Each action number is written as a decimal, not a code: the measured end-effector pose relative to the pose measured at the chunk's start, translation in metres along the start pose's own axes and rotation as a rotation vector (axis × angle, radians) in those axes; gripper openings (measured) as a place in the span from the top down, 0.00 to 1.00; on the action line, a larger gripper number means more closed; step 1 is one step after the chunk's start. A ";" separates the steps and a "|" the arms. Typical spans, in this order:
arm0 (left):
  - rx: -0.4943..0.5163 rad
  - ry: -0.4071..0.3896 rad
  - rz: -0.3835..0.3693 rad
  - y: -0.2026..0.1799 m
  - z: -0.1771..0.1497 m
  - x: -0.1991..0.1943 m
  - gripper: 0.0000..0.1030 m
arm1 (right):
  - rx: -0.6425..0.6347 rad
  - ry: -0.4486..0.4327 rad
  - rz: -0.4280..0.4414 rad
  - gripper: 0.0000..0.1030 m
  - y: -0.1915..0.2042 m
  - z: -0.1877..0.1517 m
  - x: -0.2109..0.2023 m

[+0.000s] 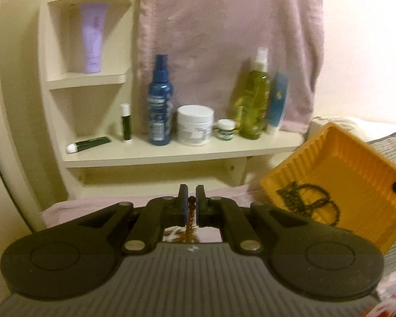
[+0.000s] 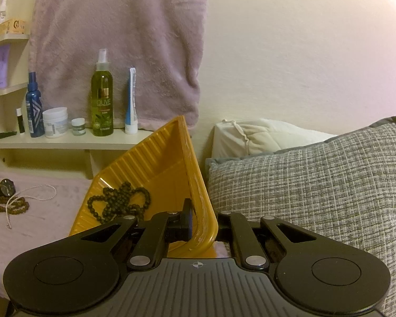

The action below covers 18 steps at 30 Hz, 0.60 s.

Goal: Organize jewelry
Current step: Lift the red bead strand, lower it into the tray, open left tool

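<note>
Dangling what looks like a brown bead strand [image 1: 191,212] from our left gripper [image 1: 191,201], jaws pinched shut on it, we've the yellow tray [image 1: 338,169] lying rightward, its rim clamped by the right gripper [image 2: 200,220].

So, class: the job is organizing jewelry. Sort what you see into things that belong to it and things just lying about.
Belongs to the job:
- yellow tray
- dark bead necklace in the tray
- brown bead strand in the left gripper
- white cord necklace
- wristwatch
- right gripper on the tray rim

Lying about:
- olive spray bottle
- blue bottle
- white jar
- grey pillow
- towel
</note>
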State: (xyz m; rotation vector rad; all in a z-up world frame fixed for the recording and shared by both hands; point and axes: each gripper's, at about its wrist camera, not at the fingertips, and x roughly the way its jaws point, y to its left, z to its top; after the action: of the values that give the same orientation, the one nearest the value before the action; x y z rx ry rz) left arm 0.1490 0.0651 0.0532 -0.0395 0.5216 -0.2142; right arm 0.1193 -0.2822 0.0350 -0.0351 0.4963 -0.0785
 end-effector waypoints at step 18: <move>0.045 0.105 -0.355 -0.125 -0.027 0.027 0.96 | 0.008 -0.003 0.004 0.92 -0.001 -0.001 -0.001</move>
State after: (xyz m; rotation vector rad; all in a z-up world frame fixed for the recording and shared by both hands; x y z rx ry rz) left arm 0.1344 -0.0620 0.0284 -0.0772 0.6121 -0.5774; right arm 0.1176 -0.2830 0.0344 -0.0264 0.4928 -0.0763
